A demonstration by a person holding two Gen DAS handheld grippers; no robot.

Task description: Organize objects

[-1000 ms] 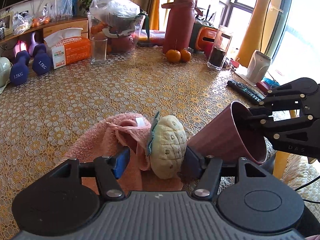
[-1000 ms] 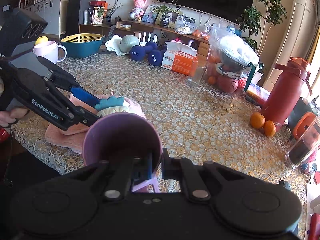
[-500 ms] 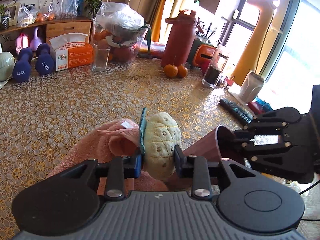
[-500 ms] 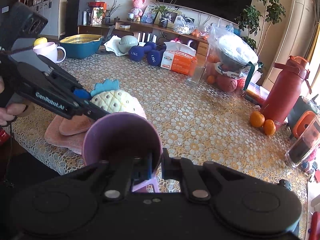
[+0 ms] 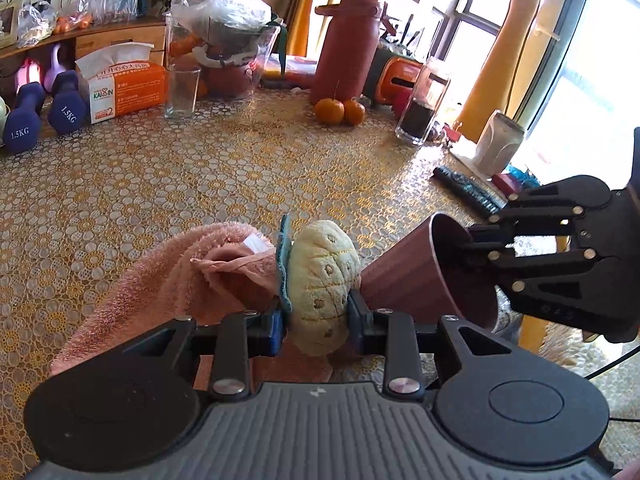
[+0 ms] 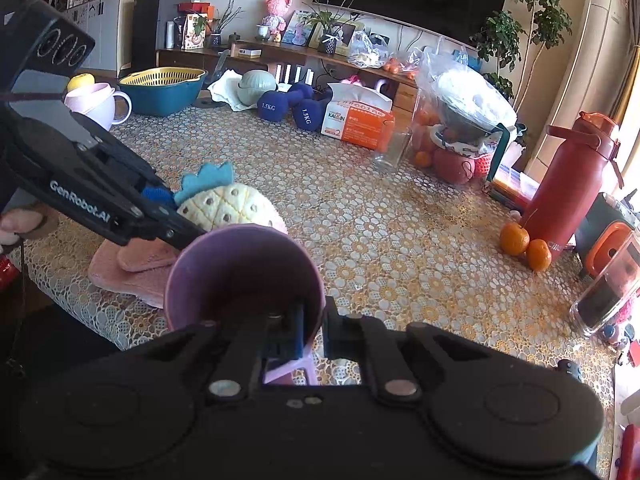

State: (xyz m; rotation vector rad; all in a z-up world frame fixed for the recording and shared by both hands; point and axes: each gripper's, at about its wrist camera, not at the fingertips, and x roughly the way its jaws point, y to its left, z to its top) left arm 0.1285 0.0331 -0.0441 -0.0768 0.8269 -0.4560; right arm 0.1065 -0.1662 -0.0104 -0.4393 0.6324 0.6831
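Note:
My left gripper (image 5: 318,316) is shut on a cream plush pineapple (image 5: 322,280) with a teal crown and holds it above a folded pink towel (image 5: 168,276). In the right wrist view the pineapple (image 6: 224,208) hangs just above the towel (image 6: 132,268), held by the left gripper (image 6: 176,220). My right gripper (image 6: 312,332) is shut on the rim of a purple cup (image 6: 240,276), tilted with its mouth toward the camera. In the left wrist view the cup (image 5: 416,272) sits just right of the pineapple, held by the right gripper (image 5: 472,240).
On the lace-covered table (image 5: 200,176) stand a tissue box (image 5: 124,88), blue dumbbells (image 5: 44,112), a glass (image 5: 182,92), a bagged fruit jug (image 5: 228,48), a red bottle (image 5: 344,44), two oranges (image 5: 340,111) and a remote (image 5: 468,192). A teal basket (image 6: 162,90) and pink mug (image 6: 96,104) stand far left.
My left gripper closed on the plush pineapple and lifted it off the towel. The right gripper kept the cup, which now sits closer beside the pineapple.

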